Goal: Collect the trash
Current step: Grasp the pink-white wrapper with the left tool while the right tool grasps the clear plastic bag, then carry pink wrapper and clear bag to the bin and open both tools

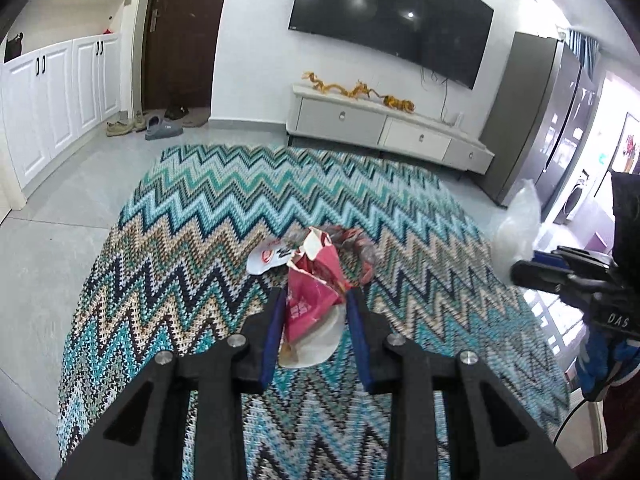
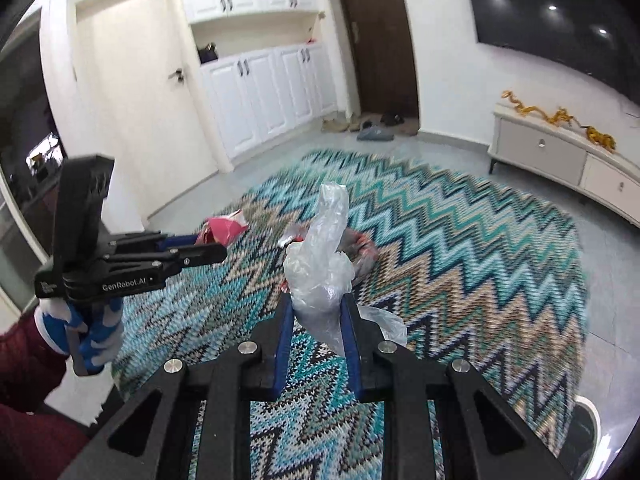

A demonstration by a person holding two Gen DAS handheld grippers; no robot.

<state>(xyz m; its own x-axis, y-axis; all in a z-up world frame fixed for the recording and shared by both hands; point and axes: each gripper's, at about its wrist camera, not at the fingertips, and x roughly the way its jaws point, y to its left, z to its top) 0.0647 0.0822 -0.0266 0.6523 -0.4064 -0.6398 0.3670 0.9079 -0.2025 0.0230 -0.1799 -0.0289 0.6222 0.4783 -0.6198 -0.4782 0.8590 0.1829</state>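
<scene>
Rug (image 1: 208,208): 1 pink wrapper (image 1: 312,292), 1 bag (image 2: 324,268)

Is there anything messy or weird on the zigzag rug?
Yes. Torn, crumpled wrappers lie loose mid-rug, which isn't where rubbish belongs. The left gripper pinches a ripped pink packet, and the right gripper holds a scrunched clear plastic bag.

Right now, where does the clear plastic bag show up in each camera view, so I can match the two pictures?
Left wrist view: the clear plastic bag is at the right edge, above the right gripper.
Right wrist view: the clear plastic bag is at centre, standing up between that gripper's jaws.
Shared landmark: the zigzag rug lies under it in both.
</scene>
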